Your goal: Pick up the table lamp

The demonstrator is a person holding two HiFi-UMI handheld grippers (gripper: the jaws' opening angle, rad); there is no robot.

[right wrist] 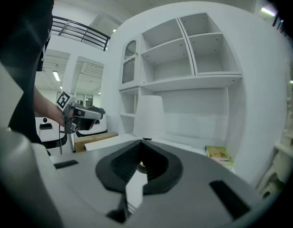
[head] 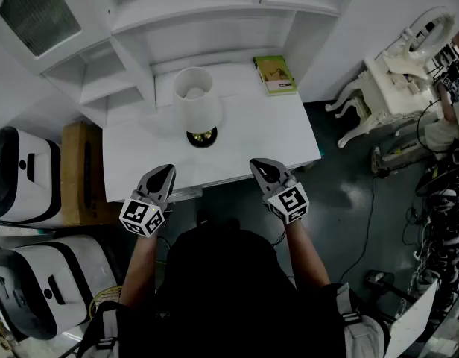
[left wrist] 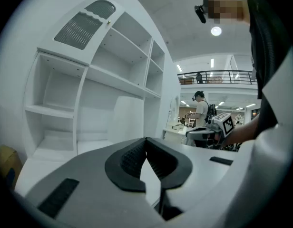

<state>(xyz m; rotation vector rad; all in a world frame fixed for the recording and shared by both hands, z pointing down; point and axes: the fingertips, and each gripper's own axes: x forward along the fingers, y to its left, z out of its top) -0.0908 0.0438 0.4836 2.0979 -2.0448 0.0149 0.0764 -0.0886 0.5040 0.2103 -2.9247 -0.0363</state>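
The table lamp (head: 196, 101) has a white cylinder shade and a dark, brass-rimmed base (head: 202, 137). It stands upright in the middle of the white table (head: 252, 140). My left gripper (head: 166, 173) hovers at the table's front edge, left of the lamp, with its jaws shut and nothing in them. My right gripper (head: 259, 167) hovers at the same edge on the lamp's right, also shut and empty. In the left gripper view the shade (left wrist: 127, 120) shows beyond the closed tips (left wrist: 146, 139). From the right gripper view the shade (right wrist: 150, 115) stands just past the closed tips (right wrist: 139, 142).
A green book (head: 275, 74) lies at the table's back right corner. White shelving (head: 200, 13) rises behind the table. A cardboard box (head: 80, 171) and white machines (head: 24, 176) stand to the left. An ornate white piece of furniture (head: 393, 73) and cables are on the right.
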